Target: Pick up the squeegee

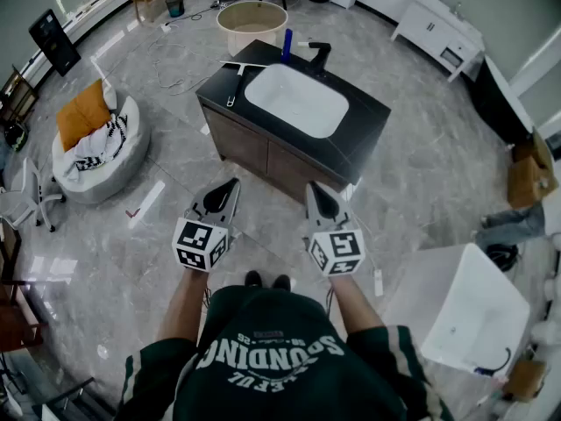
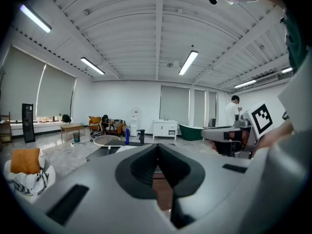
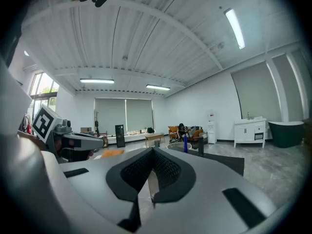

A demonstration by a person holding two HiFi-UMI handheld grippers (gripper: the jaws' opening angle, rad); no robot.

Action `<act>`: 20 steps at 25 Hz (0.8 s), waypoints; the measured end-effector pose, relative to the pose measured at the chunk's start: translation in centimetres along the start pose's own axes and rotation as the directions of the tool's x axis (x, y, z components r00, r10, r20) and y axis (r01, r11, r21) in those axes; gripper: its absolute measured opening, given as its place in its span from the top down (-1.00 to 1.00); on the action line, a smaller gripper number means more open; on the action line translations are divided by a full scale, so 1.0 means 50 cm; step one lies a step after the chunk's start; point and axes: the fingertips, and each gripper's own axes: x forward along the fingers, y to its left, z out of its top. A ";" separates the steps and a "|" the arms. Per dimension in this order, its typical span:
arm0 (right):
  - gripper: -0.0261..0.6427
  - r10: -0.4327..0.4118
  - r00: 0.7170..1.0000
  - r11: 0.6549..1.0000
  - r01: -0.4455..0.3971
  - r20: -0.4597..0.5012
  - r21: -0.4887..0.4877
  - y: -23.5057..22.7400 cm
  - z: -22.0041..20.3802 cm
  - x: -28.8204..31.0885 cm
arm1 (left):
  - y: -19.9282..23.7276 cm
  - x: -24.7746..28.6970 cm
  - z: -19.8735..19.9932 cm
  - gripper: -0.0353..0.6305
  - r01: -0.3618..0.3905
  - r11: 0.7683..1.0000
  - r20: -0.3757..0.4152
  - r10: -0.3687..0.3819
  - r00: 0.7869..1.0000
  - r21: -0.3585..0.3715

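Note:
The squeegee (image 1: 237, 75) lies on the far left corner of the black vanity counter (image 1: 368, 117), its pale blade across the top and its handle pointing toward me. Both grippers hang in front of the vanity, well short of the counter. My left gripper (image 1: 232, 183) is shut with nothing in it, and the left gripper view shows its jaws (image 2: 157, 146) pressed together. To its right my right gripper (image 1: 313, 188) is also shut and empty, its jaws meeting at the tip (image 3: 152, 150). Both point roughly level at the cabinet front.
The counter holds a white sink (image 1: 296, 100), a blue bottle (image 1: 287, 44) and a black faucet (image 1: 319, 53). A round beige tub (image 1: 252, 23) stands behind the vanity. A white beanbag (image 1: 92, 152) sits left, a white bathtub (image 1: 473, 314) lower right.

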 end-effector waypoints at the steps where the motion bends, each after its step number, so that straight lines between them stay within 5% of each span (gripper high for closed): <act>1: 0.92 -0.001 1.000 1.000 0.001 -0.006 -0.003 0.000 -0.004 0.001 | 0.000 -0.001 -0.005 0.89 -0.003 1.000 -0.001 0.003 1.000 -0.003; 20: 0.92 -0.026 0.999 0.998 0.028 -0.046 0.054 0.024 -0.028 0.047 | 0.050 -0.007 -0.036 0.89 0.017 0.999 0.011 -0.017 1.000 -0.033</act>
